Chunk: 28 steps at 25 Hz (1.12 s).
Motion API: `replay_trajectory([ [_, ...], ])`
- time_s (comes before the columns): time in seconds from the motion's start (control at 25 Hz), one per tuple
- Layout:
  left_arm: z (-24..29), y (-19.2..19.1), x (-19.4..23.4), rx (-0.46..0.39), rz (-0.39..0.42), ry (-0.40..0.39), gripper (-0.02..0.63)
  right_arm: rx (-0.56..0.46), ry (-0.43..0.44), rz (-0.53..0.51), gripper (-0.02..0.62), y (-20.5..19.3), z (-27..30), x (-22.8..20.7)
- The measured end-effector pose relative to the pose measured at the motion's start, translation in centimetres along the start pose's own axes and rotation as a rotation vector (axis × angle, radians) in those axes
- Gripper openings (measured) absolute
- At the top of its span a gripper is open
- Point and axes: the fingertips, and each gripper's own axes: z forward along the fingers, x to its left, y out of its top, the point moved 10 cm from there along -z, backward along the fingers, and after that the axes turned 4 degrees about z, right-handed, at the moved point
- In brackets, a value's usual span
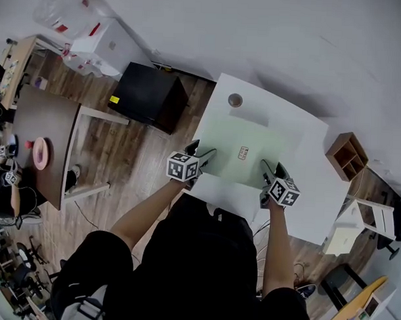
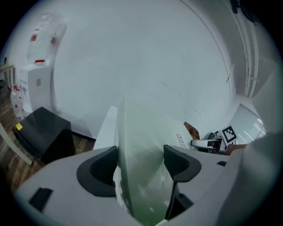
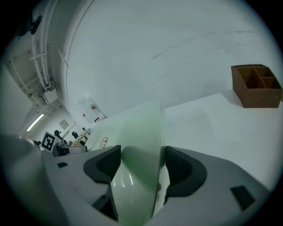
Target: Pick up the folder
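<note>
A pale green translucent folder point(image 1: 243, 148) with a small label hangs just above the white table point(image 1: 313, 143), held at its two near corners. My left gripper point(image 1: 204, 156) grips the near left corner, and my right gripper point(image 1: 271, 171) grips the near right corner. In the left gripper view the folder point(image 2: 146, 132) runs edge-on between the jaws of the left gripper point(image 2: 140, 161). In the right gripper view the sheet point(image 3: 132, 128) bends between the jaws of the right gripper point(image 3: 142, 165). Each gripper is shut on the folder.
A small round object point(image 1: 235, 99) sits on the table's far side. A brown wooden organiser point(image 1: 347, 156) stands off the table's right edge. A black cabinet point(image 1: 147, 92) stands to the left on the wooden floor. A dark table point(image 1: 40, 144) lies further left.
</note>
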Motion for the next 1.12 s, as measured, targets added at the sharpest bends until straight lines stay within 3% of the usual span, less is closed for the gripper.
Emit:
replay_trajectory([
  [0.16,-3.8,1.3,-3.1,-0.087,0.053,0.031,0.322,-0.064,0.050,-0.031,0.314,0.9,-3.5,1.9],
  [0.36,-8.7,1.4,-6.1,-0.213,0.022,0.068,0.322,-0.149,0.113,-0.070,0.314,2.2,-7.4,4.7],
  [0.52,-12.4,1.3,-7.4,-0.280,0.063,0.086,0.322,-0.197,0.126,-0.152,0.314,2.4,-10.3,8.1],
  [0.76,-15.7,3.1,-8.2,-0.383,0.116,0.050,0.322,-0.321,0.104,-0.188,0.314,2.9,-13.8,12.0],
  [1.12,-20.8,4.7,-5.5,-0.424,0.209,-0.057,0.322,-0.460,0.040,-0.215,0.314,-0.5,-16.6,18.7],
])
